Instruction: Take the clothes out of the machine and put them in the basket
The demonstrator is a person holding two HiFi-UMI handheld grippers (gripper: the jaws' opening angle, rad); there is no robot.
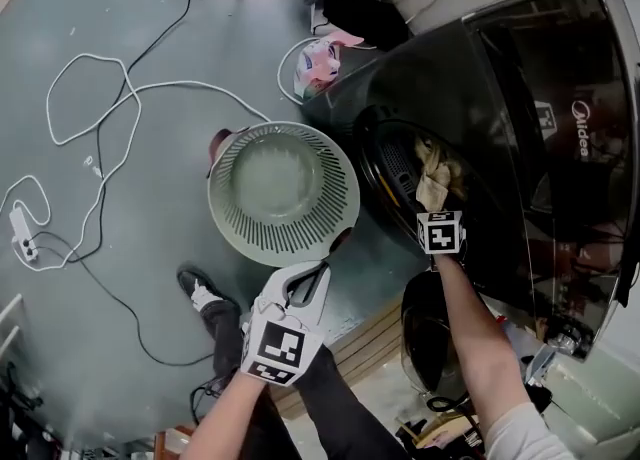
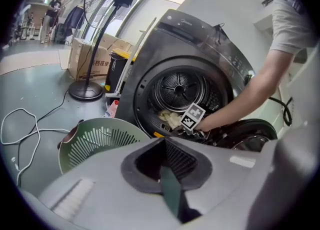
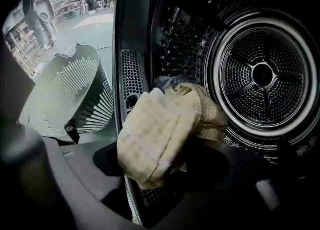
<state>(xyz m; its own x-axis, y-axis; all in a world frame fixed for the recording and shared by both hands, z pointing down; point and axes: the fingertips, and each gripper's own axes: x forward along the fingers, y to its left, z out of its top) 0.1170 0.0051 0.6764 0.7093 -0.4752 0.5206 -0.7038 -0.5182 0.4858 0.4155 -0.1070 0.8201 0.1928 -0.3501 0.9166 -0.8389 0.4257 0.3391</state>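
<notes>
Clothes (image 1: 433, 176) are lying as a beige bundle in the mouth of the machine (image 1: 520, 118) in the head view. My right gripper (image 1: 432, 200) is reaching at them, and my left gripper (image 1: 312, 276) is hovering by the rim of the green basket (image 1: 222, 210). In the left gripper view my jaws are pressing together on nothing. In the right gripper view my jaws are standing spread, with the bundle sitting between them at the lip of the drum (image 3: 262, 76), unpinched.
</notes>
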